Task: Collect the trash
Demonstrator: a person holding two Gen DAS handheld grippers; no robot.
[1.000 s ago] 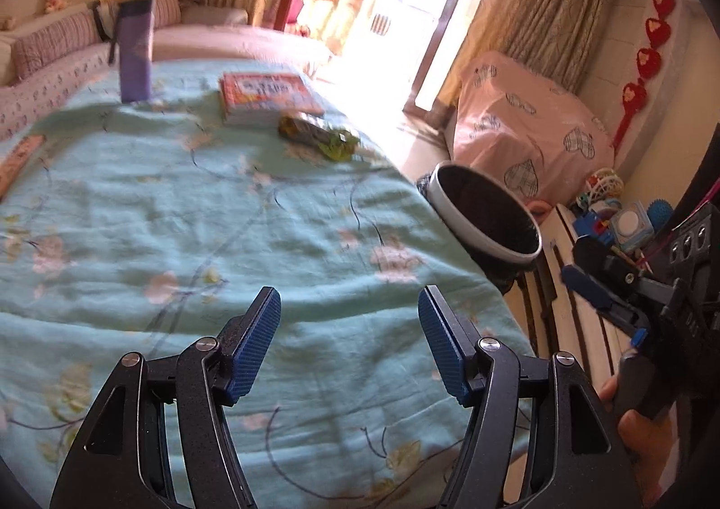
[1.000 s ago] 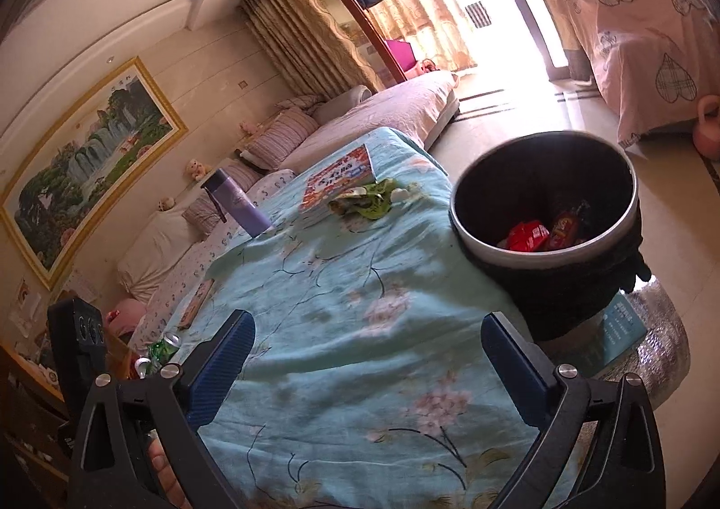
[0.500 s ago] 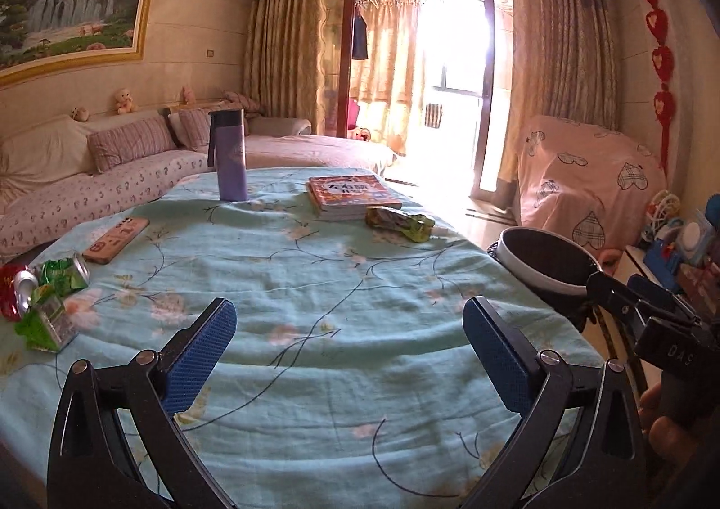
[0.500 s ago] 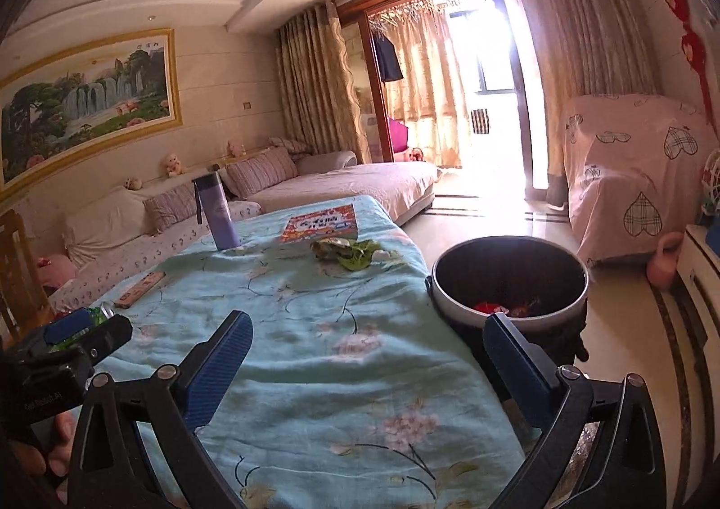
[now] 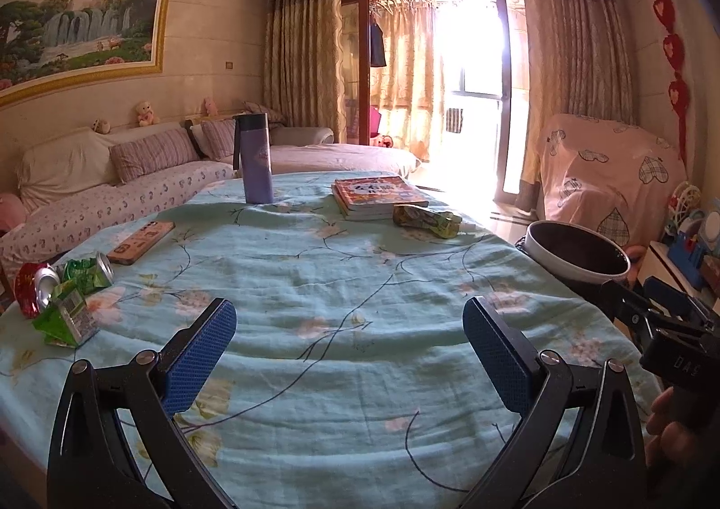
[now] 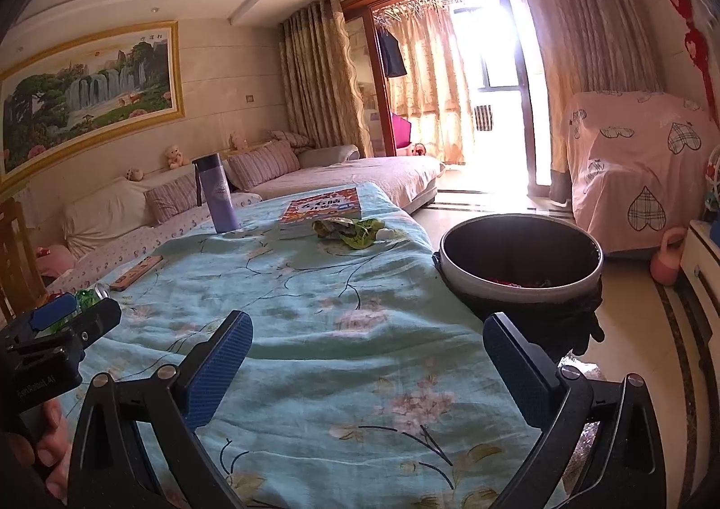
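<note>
A round trash bin (image 5: 578, 259) with a white rim stands at the table's right edge; it also shows in the right wrist view (image 6: 522, 266), with red trash inside. A green crumpled wrapper (image 5: 426, 220) lies by the books, also in the right wrist view (image 6: 348, 231). Crushed cans (image 5: 67, 277) and a green carton (image 5: 67, 320) lie at the table's left. My left gripper (image 5: 348, 347) is open and empty above the near tablecloth. My right gripper (image 6: 366, 362) is open and empty, nearer the bin.
A purple bottle (image 5: 255, 164), a stack of books (image 5: 375, 196) and a phone-like flat case (image 5: 140, 241) lie on the light blue floral tablecloth (image 5: 342, 284). A sofa (image 5: 112, 194) stands behind, a covered chair (image 5: 607, 180) at the right.
Both grippers have tilted up and pulled back, so the whole table and room show. The left gripper has opened wider. The cans at the left have come into view.
</note>
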